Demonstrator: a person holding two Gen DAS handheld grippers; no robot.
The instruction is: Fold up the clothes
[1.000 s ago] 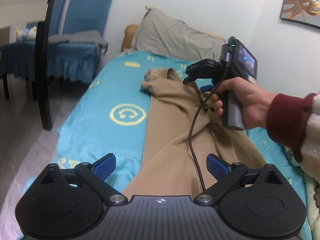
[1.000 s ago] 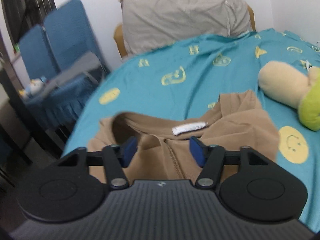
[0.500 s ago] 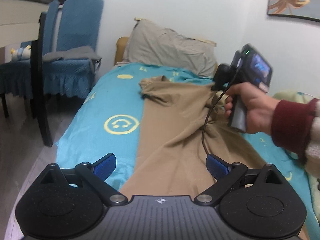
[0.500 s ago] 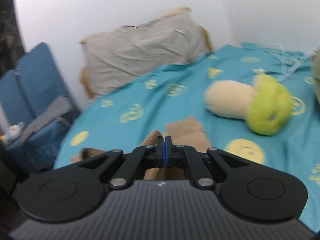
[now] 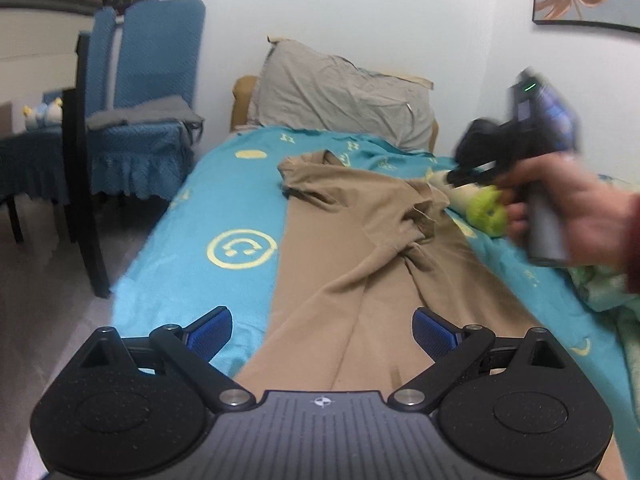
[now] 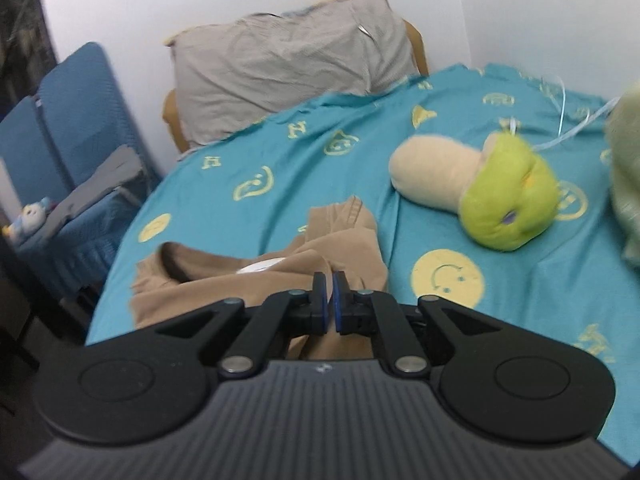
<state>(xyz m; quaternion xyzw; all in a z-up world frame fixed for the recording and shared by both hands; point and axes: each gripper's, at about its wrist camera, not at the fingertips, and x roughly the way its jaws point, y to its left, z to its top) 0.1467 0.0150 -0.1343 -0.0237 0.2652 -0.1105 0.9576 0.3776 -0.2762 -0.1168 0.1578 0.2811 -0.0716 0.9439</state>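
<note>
Fabric of the tan shirt (image 6: 352,256) sits pinched in my right gripper (image 6: 330,302), its collar end bunched on the teal bedspread (image 5: 208,208); my left gripper (image 5: 322,330) hangs spread wide above the hem, grasping nothing.

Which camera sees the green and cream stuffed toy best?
The right wrist view: the stuffed toy lies whole on the bedsheet. In the left wrist view, the right gripper mostly hides it.
</note>
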